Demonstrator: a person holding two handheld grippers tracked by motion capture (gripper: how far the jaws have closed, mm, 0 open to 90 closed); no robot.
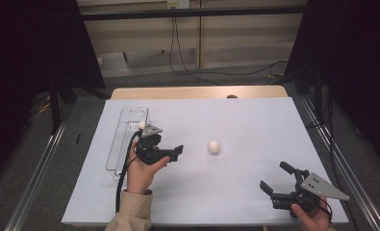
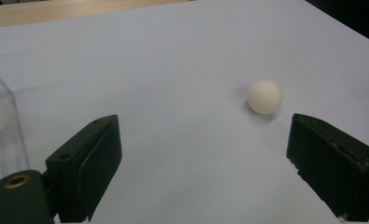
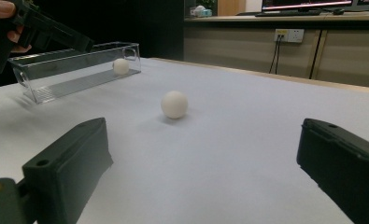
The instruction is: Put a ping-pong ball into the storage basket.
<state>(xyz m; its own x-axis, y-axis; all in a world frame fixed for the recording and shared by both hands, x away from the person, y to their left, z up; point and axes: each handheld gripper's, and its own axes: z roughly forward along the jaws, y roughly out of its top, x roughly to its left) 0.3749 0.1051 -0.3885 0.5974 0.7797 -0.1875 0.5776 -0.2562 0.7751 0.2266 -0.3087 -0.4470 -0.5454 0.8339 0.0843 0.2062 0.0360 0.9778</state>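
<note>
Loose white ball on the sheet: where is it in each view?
High view: the ball lies mid-sheet, right of the left gripper.
Left gripper view: ball right of centre, beyond the open jaws.
Right gripper view: ball centre-left, ahead of the open jaws.
Shared landmark: the clear tray.

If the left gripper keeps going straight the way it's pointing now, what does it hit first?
Most likely the white ball on the table. The left gripper is open and aimed toward it, though the ball sits right of centre between the jaws in the left gripper view, so depth and exact line are uncertain.
</note>
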